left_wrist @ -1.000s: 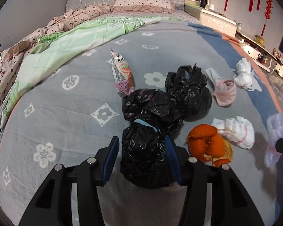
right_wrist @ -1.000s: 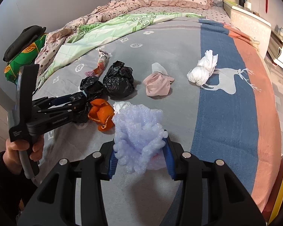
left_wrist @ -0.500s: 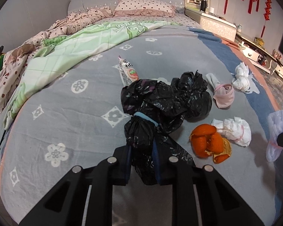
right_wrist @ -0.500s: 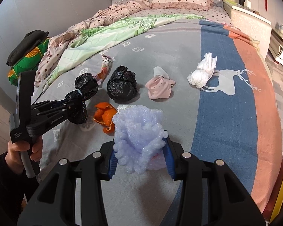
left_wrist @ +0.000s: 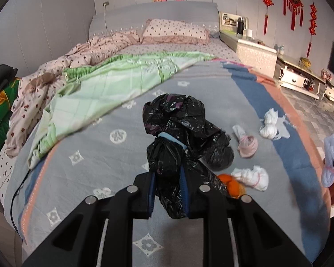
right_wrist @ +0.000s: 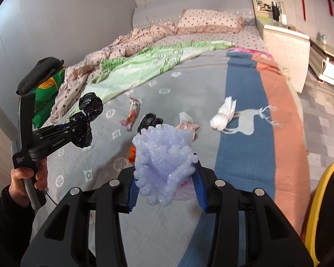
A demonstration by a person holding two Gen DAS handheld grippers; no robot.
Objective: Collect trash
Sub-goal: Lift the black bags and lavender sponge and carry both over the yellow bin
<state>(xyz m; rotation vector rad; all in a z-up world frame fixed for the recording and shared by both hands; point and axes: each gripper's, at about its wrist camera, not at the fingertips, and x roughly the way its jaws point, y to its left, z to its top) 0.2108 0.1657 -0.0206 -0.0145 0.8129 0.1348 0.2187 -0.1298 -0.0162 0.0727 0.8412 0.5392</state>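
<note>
My left gripper (left_wrist: 167, 192) is shut on a tied black plastic bag (left_wrist: 171, 138), lifted above the bed; the same bag (right_wrist: 88, 116) hangs from that gripper (right_wrist: 78, 129) in the right wrist view. My right gripper (right_wrist: 164, 188) is shut on a pale purple foam wad (right_wrist: 162, 158), also held off the blanket. On the grey blanket lie a second black bag (left_wrist: 220, 155), orange peel (left_wrist: 230, 185), a white wad (left_wrist: 253, 176), a pink wad (left_wrist: 247, 144), another white wad (right_wrist: 223, 115) and a snack wrapper (right_wrist: 131, 115).
The bed's grey, blue and pink blanket (right_wrist: 245, 146) fills the foreground, with a green quilt (left_wrist: 104, 84) and pillow (left_wrist: 176, 32) behind. A yellow-rimmed bin (right_wrist: 320, 200) stands at the right. A person's hand (right_wrist: 27, 178) holds the left gripper's handle. Cabinets (left_wrist: 298, 77) line the right wall.
The left gripper closed on the black bag and lifted it off the blanket. The right gripper rose too, still holding the purple foam.
</note>
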